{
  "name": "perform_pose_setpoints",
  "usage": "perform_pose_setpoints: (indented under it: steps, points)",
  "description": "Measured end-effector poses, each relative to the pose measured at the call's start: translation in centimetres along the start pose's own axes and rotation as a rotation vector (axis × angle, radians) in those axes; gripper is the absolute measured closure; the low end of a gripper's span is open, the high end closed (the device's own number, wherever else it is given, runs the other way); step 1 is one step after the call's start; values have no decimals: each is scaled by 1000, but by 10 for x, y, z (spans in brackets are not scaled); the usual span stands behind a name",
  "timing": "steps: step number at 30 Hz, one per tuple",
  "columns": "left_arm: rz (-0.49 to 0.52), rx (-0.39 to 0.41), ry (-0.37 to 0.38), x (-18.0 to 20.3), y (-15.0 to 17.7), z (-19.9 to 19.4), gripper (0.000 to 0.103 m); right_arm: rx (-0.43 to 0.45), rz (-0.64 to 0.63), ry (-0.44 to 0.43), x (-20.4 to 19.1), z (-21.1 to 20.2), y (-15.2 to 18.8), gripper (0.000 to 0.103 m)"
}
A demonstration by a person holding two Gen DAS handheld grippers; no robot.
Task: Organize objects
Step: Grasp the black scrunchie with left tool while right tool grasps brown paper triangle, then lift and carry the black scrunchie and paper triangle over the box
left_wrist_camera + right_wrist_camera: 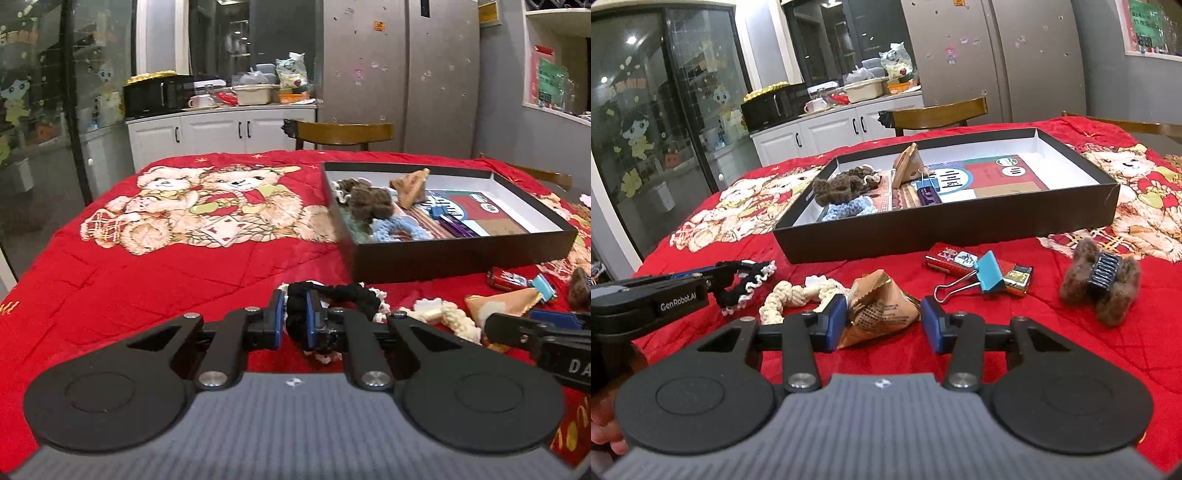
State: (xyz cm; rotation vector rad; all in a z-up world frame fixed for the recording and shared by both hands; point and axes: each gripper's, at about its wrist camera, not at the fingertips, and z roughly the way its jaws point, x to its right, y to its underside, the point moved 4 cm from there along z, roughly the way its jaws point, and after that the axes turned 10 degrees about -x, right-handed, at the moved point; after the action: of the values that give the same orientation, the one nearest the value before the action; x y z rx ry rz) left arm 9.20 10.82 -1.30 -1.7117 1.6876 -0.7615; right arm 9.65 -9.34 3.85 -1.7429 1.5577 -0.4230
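Left hand-held gripper [295, 319]: pinching black crocheted scrunchie [332, 295]; box [461, 254] ahead-right.
Right hand-held gripper [884, 319]: spread around paper packet [882, 310].

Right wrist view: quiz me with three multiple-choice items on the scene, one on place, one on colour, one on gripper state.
1. Where is the blue binder clip?
A) in the black box
B) on the red blanket, against the red packet
C) on the chair

2. What colour is the scrunchie in the left hand-held gripper?
A) black
B) light blue
C) cream

3. How is the right hand-held gripper?
A) shut on the paper pouch
B) open around the paper pouch
C) open over bare cloth

Answers: 1 B, the clip lies outside the black box by the red packet. 2 A, black yarn between the pads. 3 B, the fingers flank the paper pouch with a gap.
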Motion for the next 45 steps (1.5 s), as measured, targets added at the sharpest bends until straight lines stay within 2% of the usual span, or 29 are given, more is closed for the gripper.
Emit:
perform_pose_setpoints:
  steps: [7, 15, 20, 22, 28, 34, 37, 41, 45]
  points:
    - [-9, 15, -23, -3, -2, -2, 88, 13, 10, -3, 0, -3, -1, 55]
    - [0, 99, -25, -3, -6, -21, 88, 26, 19, -10, 0, -11, -6, 55]
    - [-25, 163, -25, -7, -12, -34, 88, 100, -3, 1, -1, -31, -16, 55]
    - [-36, 191, -53, -9, -15, -37, 88, 131, -1, -7, 0, -41, -23, 55]
    - [-43, 261, -75, -9, -28, -56, 88, 204, 5, -34, 8, -76, -57, 55]
    - [-55, 312, -42, 0, -50, -85, 88, 293, 12, -68, 17, -119, -95, 55]
    - [-59, 362, -35, 11, -64, -103, 88, 336, 25, -76, 22, -134, -112, 55]
    - [-76, 411, -8, 29, -87, -123, 88, 332, 61, -130, 32, -143, -134, 55]
    - [-94, 440, 34, 51, -110, -136, 88, 338, 56, -134, 40, -146, -151, 55]
